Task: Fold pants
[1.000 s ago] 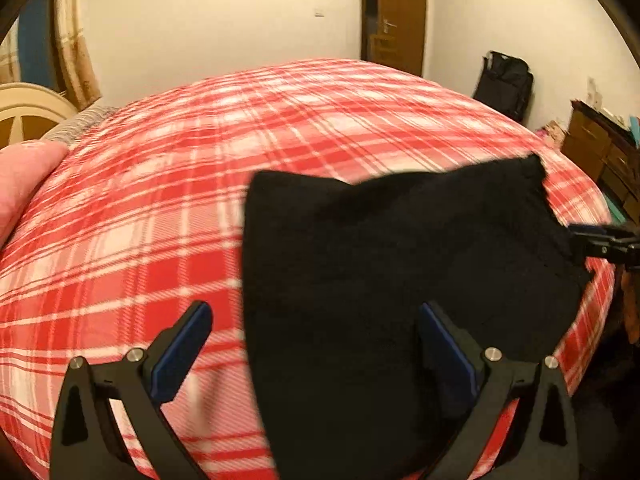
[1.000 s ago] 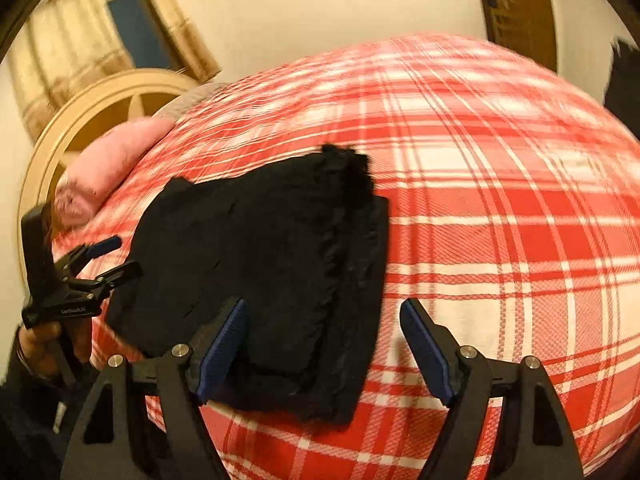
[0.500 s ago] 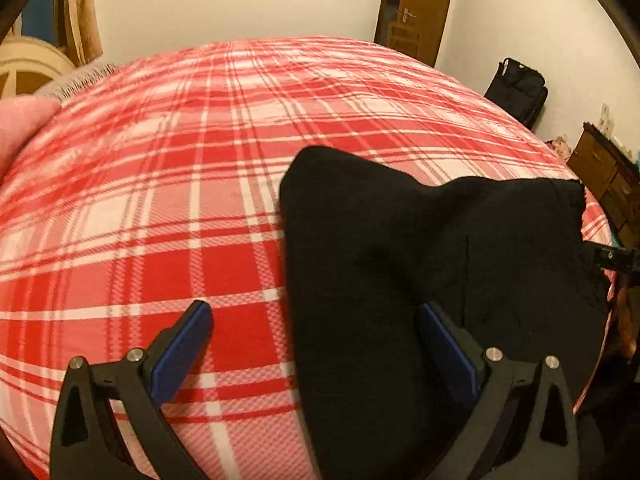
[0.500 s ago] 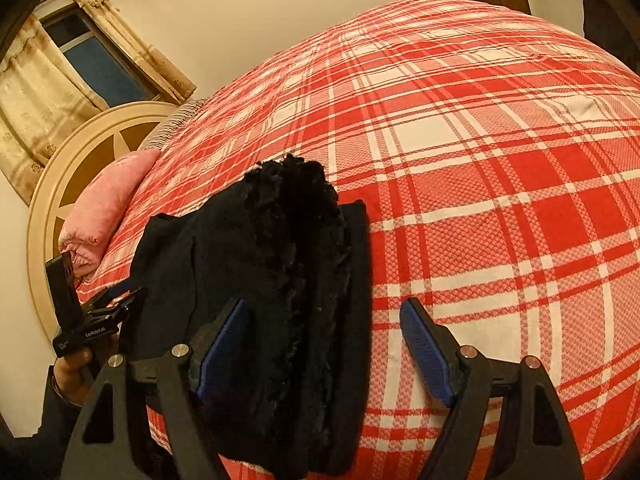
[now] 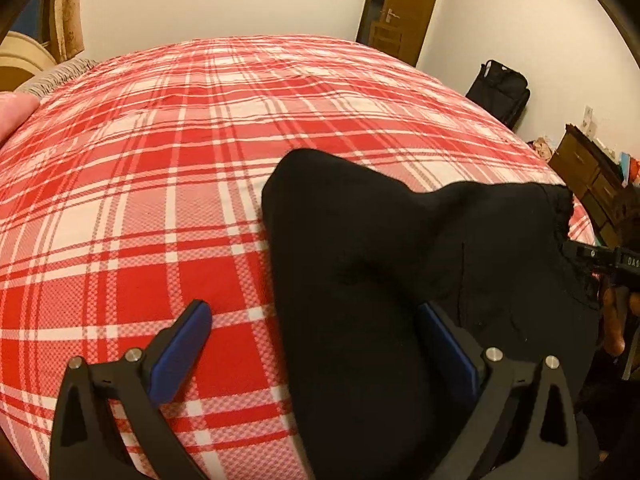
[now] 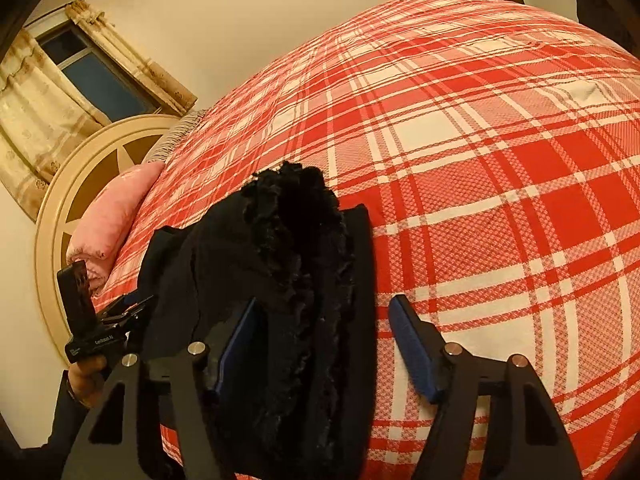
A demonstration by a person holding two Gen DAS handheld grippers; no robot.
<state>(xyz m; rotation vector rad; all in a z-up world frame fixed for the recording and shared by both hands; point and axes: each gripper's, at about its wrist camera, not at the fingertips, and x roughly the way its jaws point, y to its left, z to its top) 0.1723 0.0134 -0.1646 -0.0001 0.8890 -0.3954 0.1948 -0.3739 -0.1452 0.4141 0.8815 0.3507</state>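
Observation:
Black pants [image 5: 400, 264] lie folded on the red plaid bed [image 5: 160, 184], near its front edge. My left gripper [image 5: 316, 340] is open and low over the pants' left edge; fabric covers part of its right finger [image 5: 448, 344]. In the right wrist view the pants [image 6: 280, 264] show a frilled end with stacked layers. My right gripper [image 6: 324, 344] is open and straddles that end, with the left finger [image 6: 236, 340] against the cloth. The left gripper [image 6: 100, 320], held by a hand, is at the pants' far side. The right gripper [image 5: 608, 258] shows at the pants' right corner.
A pink pillow [image 6: 112, 220] and a round cream headboard [image 6: 76, 184] are at the bed's head, below a curtained window [image 6: 92, 76]. A door [image 5: 404, 4], a black bag [image 5: 500, 92] and a wooden dresser [image 5: 588, 168] stand beyond the bed.
Both grippers have moved in closer to the pants. The frilled end now sits between my right gripper's fingers, and the left edge lies between my left gripper's fingers. Both stay open.

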